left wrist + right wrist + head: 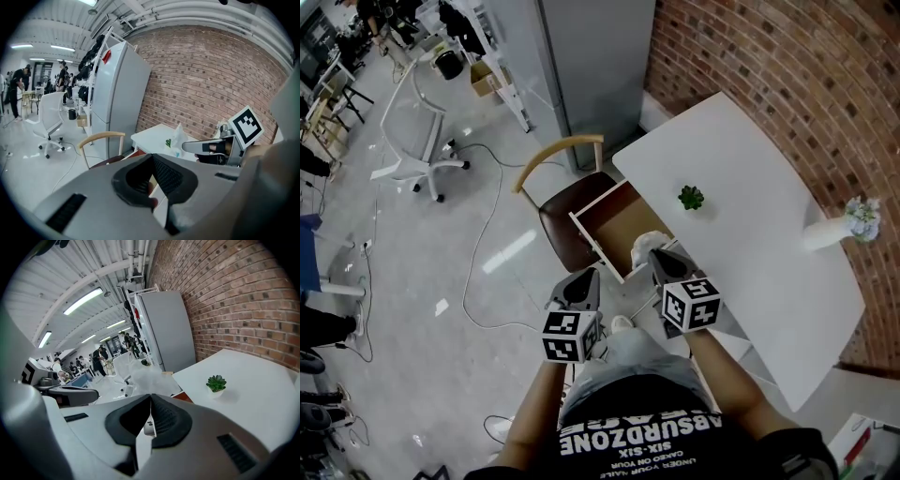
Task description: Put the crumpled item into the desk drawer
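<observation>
The crumpled item point(647, 247) is a wad of thin white plastic. My right gripper point(660, 253) is shut on it and holds it over the open desk drawer point(602, 217), which shows a brown inside and a white front. In the right gripper view the wad point(150, 378) sticks out past the closed jaw tips of the right gripper point(150, 397). From the left gripper view the same wad point(178, 137) hangs at the right gripper's tip. My left gripper point(581, 278) is shut and holds nothing, a little left of the drawer's front corner.
The white desk point(750, 159) carries a small green plant point(691, 197) and a vase of flowers point(853, 223) by the brick wall. A wooden chair point(567, 192) with a brown seat stands against the open drawer. Cables lie on the floor at the left.
</observation>
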The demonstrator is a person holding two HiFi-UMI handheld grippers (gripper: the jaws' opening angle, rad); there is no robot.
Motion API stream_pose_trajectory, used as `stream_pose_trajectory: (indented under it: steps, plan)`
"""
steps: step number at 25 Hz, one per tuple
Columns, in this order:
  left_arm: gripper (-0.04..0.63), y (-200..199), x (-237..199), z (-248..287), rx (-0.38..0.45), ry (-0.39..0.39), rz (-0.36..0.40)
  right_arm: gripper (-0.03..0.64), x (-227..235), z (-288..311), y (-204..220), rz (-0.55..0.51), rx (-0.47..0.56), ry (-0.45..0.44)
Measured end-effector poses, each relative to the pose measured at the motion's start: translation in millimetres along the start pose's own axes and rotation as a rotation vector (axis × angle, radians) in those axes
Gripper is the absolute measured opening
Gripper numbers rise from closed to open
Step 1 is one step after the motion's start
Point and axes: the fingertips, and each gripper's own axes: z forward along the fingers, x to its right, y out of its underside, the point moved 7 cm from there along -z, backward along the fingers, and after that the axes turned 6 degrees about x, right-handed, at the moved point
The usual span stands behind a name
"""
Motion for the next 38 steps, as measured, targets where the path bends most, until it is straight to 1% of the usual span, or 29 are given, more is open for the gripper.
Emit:
stream_pose_trajectory:
  steps: [9, 15, 23, 28, 34, 38]
  plan:
    - [0.006, -4.1, 5.6, 24.2, -0.006, -0.012, -0.013, 0.000, 20.7, 20.3, 3.3, 0.025, -0.062, -0.029]
    - [0.006, 4.7, 2.7, 23.8, -0.006, -0.044, -0.034, 0.000, 24.9, 29.9, 9.6, 0.025, -0.096, -0.050]
    - [0.006, 8.8, -13.1, 25.0, -0.019, -0.066, -0.058, 0.000, 22.7, 40.9, 17.0, 0.035, -0.132, -0.063]
    - [0.006, 3.3, -20.9, 38.3, -0.040, -0.044, -0.053, 0.000, 27.1, 52.5, 20.8, 0.050, -0.155, -0.045]
    - [0.006, -7.8, -30.7, 58.9, -0.075, 0.008, -0.019, 0.000, 31.0, 75.2, 28.4, 0.081, -0.190, -0.017]
    - [0.006, -5.0, -38.2, 68.7, -0.118, 0.032, -0.018, 0.000, 32.1, 88.9, 32.8, 0.097, -0.213, -0.003]
